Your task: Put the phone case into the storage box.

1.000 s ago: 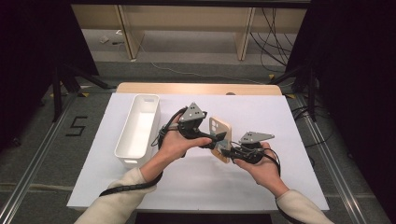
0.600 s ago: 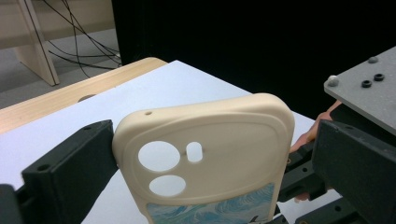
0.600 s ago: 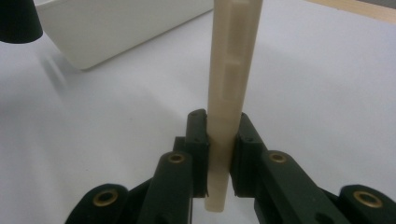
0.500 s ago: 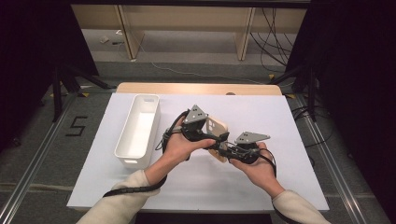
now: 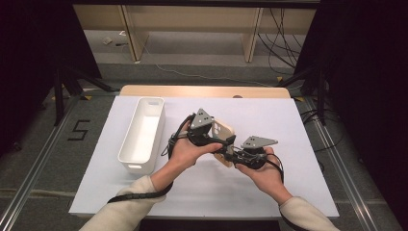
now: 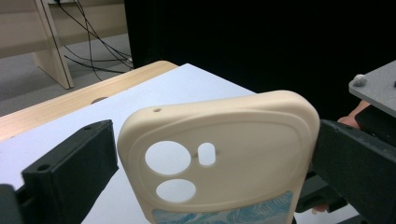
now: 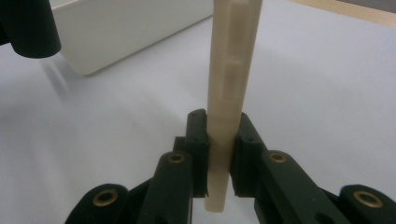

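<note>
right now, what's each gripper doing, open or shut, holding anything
Left gripper: jaws either side of the cream phone case; whether they press on it cannot be told.
Right gripper: shut on the phone case's edge.

The cream, rounded-corner phone case (image 6: 243, 140) looks like smooth, matt soft plastic. The white oblong bin (image 5: 143, 134) is glossy plastic. White matt sheeting covers the pale wooden table (image 5: 202, 91).

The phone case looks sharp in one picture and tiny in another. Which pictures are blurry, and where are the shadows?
Left gripper view: the case is sharp and evenly lit, with blackness behind it. Right gripper view: the case edge is clear in the right claw; the tub looks softer, and a faint shadow lies on the table. High view: everything is small, with dark sides.
</note>
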The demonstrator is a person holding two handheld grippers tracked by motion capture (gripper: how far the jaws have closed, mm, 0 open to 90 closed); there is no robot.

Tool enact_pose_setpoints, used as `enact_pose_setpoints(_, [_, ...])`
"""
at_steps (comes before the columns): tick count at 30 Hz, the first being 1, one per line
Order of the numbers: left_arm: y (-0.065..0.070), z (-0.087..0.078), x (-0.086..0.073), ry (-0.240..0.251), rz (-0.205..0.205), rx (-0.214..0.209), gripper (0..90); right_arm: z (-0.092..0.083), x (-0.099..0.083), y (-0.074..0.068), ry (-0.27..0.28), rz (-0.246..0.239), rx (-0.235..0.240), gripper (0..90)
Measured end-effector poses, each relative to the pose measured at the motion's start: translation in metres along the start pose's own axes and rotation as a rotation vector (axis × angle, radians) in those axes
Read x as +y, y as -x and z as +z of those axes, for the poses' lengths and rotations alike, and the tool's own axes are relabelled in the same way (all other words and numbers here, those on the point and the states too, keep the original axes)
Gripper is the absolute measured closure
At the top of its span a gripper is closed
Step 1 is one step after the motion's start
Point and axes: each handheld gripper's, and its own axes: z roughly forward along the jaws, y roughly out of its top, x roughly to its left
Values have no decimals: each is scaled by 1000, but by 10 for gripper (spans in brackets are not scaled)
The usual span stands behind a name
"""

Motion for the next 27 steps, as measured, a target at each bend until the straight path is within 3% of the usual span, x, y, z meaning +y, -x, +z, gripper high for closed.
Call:
enact_pose_setpoints(17, [-1, 2, -3, 15, -25, 3, 12, 1, 0, -2, 20, 13, 12, 805])
enact_pose_setpoints(27, [1, 2, -3, 31, -26, -4, 79, 1, 0, -2, 27, 22, 18, 804])
